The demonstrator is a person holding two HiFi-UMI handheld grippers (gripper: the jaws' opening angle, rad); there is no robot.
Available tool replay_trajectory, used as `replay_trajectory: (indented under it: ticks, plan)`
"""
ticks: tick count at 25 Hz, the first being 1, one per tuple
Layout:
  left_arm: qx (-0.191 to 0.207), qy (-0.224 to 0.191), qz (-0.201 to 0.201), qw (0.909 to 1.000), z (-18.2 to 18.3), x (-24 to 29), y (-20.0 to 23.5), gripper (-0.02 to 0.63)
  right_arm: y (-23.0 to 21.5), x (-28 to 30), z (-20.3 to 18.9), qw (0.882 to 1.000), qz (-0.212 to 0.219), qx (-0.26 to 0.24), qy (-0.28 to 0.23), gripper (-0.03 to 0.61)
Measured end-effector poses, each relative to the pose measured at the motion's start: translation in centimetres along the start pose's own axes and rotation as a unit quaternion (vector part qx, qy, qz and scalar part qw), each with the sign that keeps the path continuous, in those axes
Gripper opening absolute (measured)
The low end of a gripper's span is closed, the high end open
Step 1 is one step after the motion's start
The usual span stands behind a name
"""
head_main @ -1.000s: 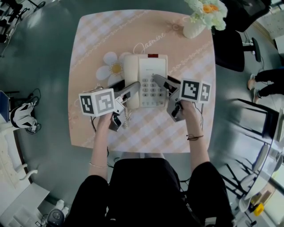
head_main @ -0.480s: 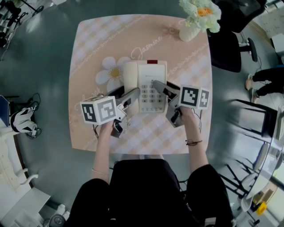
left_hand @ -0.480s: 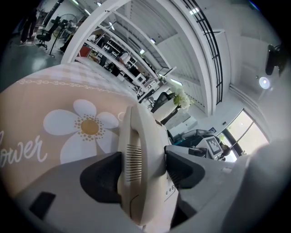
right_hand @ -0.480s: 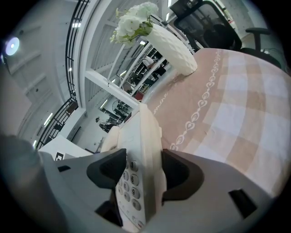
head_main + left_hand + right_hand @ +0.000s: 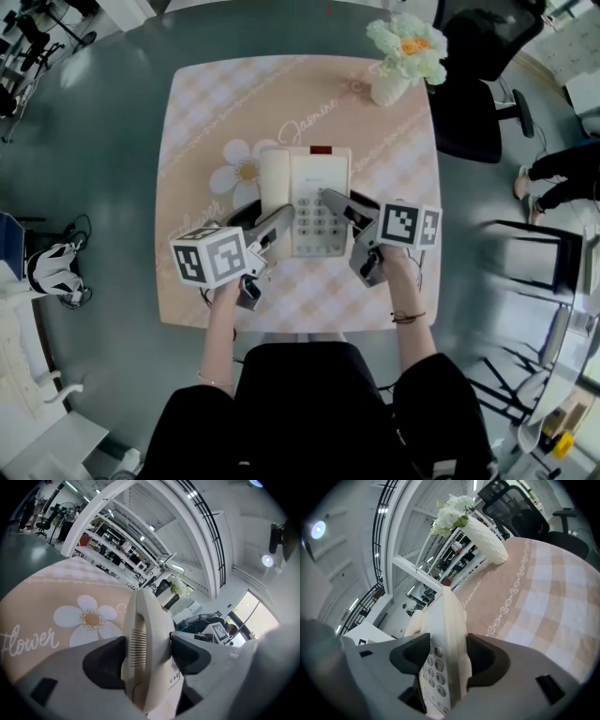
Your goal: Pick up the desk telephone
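Observation:
In the head view a cream desk telephone (image 5: pixel 314 187) with a handset on its left and a keypad hangs between my two grippers over the peach checked table (image 5: pixel 206 112). My left gripper (image 5: pixel 272 210) is shut on the handset side; in the left gripper view both pads press the handset (image 5: pixel 145 639) at the left gripper (image 5: pixel 147 656). My right gripper (image 5: pixel 339 199) is shut on the phone's right edge. In the right gripper view the right gripper (image 5: pixel 443 660) clamps that edge of the telephone (image 5: pixel 447 620) beside the keys. The coiled cord hangs under the left gripper.
A white vase of flowers (image 5: pixel 405 52) stands at the table's far right corner, also seen as the vase (image 5: pixel 485 531). A daisy print (image 5: pixel 239 172) lies left of the phone. A black office chair (image 5: pixel 478 84) stands beyond the table's right side, on grey floor.
Both grippers stay shut on the telephone, which has shifted toward me in the head view. The table looks smaller and farther, and the vase has moved left and down.

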State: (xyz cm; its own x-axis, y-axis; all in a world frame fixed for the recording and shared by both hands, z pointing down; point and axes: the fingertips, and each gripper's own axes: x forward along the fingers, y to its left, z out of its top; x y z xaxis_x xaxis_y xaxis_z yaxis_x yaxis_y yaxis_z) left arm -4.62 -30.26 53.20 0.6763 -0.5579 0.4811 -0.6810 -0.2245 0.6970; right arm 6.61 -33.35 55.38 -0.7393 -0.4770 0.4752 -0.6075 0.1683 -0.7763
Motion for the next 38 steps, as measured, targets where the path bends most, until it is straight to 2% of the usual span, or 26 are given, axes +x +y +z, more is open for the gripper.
replay_trajectory:
  ticks: [22,33,38]
  plan:
    - [0.032,-0.063,-0.016,0.9974,1.8,-8.3,-6.8,0.299,9.5,-5.9,0.4,0.997,0.033,-0.064,-0.042,0.233]
    - [0.056,-0.086,-0.024,0.9945,1.8,-11.7,-9.5,0.299,13.0,-8.6,-0.4,0.994,0.047,-0.075,-0.070,0.232]
    - [0.065,-0.095,-0.021,0.9931,1.7,-13.1,-10.8,0.299,14.9,-9.7,-0.3,0.991,0.066,-0.081,-0.086,0.229]
